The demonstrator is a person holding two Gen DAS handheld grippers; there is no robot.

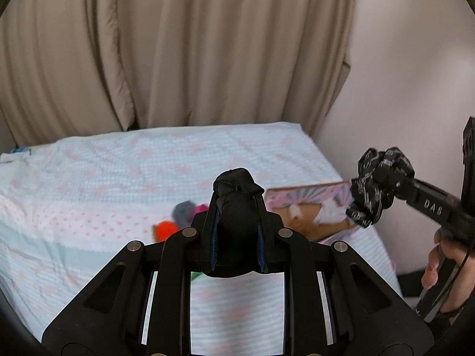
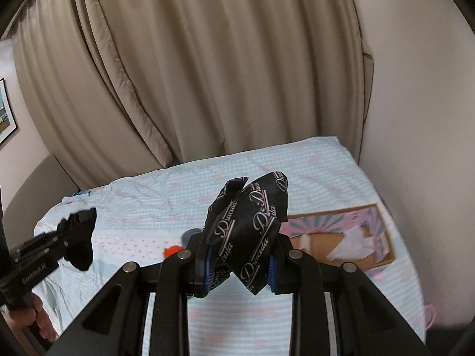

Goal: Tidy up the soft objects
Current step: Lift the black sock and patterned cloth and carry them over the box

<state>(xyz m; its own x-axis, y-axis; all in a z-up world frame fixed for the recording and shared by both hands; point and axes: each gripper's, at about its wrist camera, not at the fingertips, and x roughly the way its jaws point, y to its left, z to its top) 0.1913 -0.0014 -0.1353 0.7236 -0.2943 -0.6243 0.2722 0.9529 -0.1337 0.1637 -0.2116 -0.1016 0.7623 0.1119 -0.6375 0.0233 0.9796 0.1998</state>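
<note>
Your left gripper (image 1: 239, 204) is clenching a plain black bundle (image 1: 237, 207); your right gripper (image 2: 241, 255) is gripping a lettered black bundle (image 2: 252, 225), both hanging over open bedsheet (image 1: 104, 178), box (image 2: 341, 237) rim beyond the right jaws

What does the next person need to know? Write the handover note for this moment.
Left tool: shut on a plain black sock, held above the bed.
Right tool: shut on a black printed cloth, also in the air.
Cardboard box: open on the bed by the wall, white cloth inside.
Orange and grey soft pieces lie on the bed.
Done: both picked up. Left: put them away, then the rest.
</note>
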